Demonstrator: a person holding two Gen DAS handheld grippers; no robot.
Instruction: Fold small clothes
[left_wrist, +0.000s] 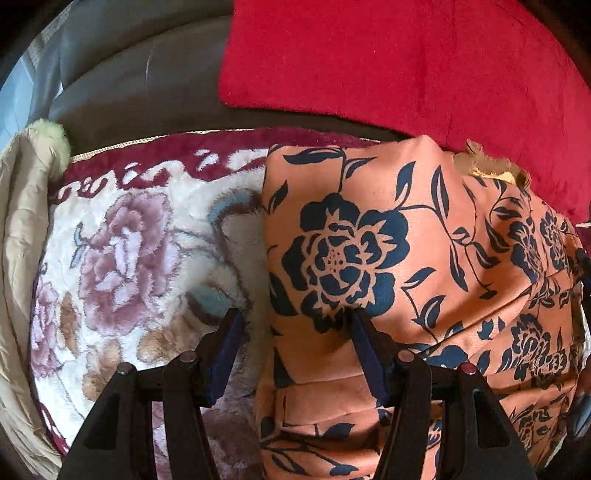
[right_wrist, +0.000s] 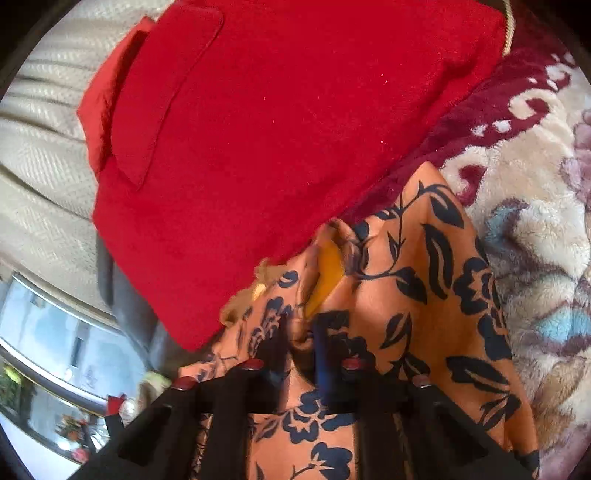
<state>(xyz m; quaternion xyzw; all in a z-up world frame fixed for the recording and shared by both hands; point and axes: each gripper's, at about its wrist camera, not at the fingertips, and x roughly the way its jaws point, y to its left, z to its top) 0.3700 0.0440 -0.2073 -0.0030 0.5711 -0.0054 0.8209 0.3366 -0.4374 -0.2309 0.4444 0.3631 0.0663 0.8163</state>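
Right gripper jaws clamped, tips buried in floral garment folds.

Plush floral blanket, dark leather sofa, beige quilted cover

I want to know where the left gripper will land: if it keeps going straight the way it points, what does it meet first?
Probably the left edge of the orange floral garment, where it lies on the plush floral blanket. The left gripper is open and straddles that edge; depth is unclear.
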